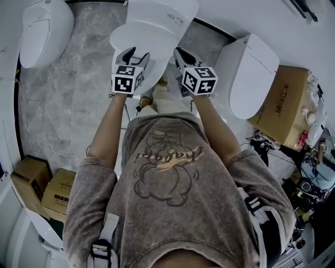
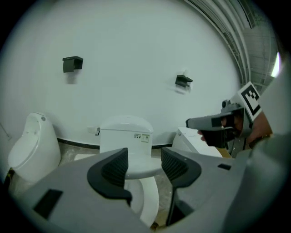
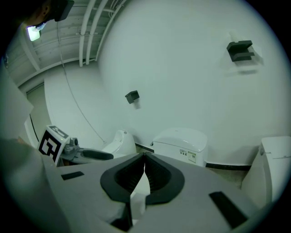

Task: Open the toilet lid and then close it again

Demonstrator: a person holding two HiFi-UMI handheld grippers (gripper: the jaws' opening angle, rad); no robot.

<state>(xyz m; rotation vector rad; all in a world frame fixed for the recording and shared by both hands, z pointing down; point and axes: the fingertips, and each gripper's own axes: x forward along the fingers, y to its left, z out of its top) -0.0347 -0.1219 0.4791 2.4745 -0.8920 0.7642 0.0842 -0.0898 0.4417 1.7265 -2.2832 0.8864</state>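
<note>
A white toilet stands ahead of me, its tank (image 1: 166, 13) against the wall and its lid (image 1: 140, 39) lying flat over the bowl. My left gripper (image 1: 136, 54) hovers over the lid's near left part. In the left gripper view its jaws (image 2: 144, 160) stand open with nothing between them; the lid's front edge (image 2: 142, 170) shows beyond the gap. My right gripper (image 1: 181, 54) is beside the lid's right edge. Its jaws (image 3: 144, 158) are shut tip to tip on nothing, with the tank (image 3: 179, 142) farther off.
A second toilet (image 1: 44, 29) stands at the left and a third (image 1: 252, 73) at the right. A cardboard box (image 1: 287, 104) lies beyond the third, and two more boxes (image 1: 44, 186) sit near left. Black brackets (image 2: 72, 63) are fixed to the wall. The floor is grey marble (image 1: 68, 104).
</note>
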